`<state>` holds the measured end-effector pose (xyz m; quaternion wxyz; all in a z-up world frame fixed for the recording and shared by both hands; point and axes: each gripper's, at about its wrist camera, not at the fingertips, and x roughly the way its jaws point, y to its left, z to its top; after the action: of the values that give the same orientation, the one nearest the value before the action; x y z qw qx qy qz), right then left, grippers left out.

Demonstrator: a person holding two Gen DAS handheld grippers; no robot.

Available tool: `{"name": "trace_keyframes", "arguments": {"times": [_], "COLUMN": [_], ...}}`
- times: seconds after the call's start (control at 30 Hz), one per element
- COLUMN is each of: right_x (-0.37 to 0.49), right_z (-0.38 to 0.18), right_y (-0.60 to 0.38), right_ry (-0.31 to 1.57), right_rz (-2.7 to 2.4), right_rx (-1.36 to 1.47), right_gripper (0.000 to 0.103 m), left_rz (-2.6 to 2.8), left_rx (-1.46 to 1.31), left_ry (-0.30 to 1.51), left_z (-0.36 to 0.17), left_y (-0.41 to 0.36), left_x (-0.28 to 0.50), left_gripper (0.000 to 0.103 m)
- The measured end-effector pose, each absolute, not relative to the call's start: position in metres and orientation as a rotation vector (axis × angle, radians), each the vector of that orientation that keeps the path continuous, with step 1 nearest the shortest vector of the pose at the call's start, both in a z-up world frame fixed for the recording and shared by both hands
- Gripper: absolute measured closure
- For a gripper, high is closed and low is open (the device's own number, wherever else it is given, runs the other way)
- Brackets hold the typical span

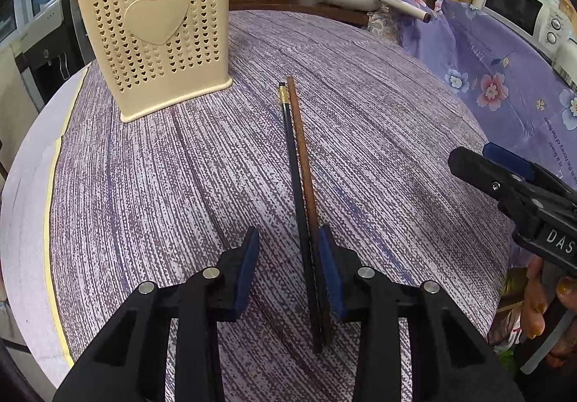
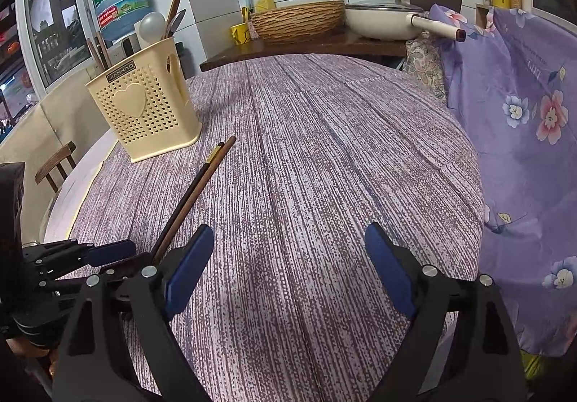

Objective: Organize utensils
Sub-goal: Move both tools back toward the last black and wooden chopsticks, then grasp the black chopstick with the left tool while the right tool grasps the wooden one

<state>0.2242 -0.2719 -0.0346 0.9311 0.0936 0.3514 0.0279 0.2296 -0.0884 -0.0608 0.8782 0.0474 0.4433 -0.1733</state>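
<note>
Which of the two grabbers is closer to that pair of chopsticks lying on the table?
The left. The left gripper is open around the chopsticks, which lie between its fingers against the right-hand one. The right gripper hangs open off to their right, holding nothing.

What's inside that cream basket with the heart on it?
Sticking out of the basket are a pale spoon, a darker utensil and several brown chopsticks, more at its left corner. Their lower ends are hidden behind the perforated wall, so anything shorter inside cannot be seen.
</note>
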Motion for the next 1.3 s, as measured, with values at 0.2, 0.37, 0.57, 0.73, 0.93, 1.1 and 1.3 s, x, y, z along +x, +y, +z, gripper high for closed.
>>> {"name": "trace_keyframes", "arguments": {"times": [0.2, 0.37, 0.57, 0.73, 0.93, 1.1, 1.3], "right_x": [0.226, 0.227, 0.226, 0.225, 0.225, 0.225, 0.225], "right_z": [-0.038, -0.039, -0.038, -0.037, -0.037, -0.037, -0.038], "right_y": [-0.278, -0.279, -0.276, -0.273, -0.274, -0.272, -0.269], "right_ry": [0.734, 0.739, 0.742, 0.742, 0.747, 0.756, 0.763], "right_rz": [0.052, 0.050, 0.061, 0.069, 0.064, 0.067, 0.072], "right_rx": [0.208, 0.219, 0.222, 0.214, 0.225, 0.226, 0.211], "right_gripper": [0.018, 0.018, 0.017, 0.017, 0.017, 0.017, 0.017], "left_rz": [-0.357, -0.350, -0.347, -0.338, -0.334, -0.314, -0.269], "left_rx": [0.064, 0.052, 0.055, 0.110, 0.140, 0.131, 0.068], "left_ry": [0.936, 0.937, 0.939, 0.934, 0.936, 0.939, 0.949], "left_z": [-0.060, -0.060, -0.060, -0.060, -0.061, -0.061, -0.060], "left_y": [-0.083, -0.079, -0.079, -0.089, -0.098, -0.104, -0.092], "left_x": [0.230, 0.229, 0.230, 0.233, 0.244, 0.261, 0.282], "left_gripper": [0.069, 0.070, 0.070, 0.070, 0.070, 0.070, 0.082]}}
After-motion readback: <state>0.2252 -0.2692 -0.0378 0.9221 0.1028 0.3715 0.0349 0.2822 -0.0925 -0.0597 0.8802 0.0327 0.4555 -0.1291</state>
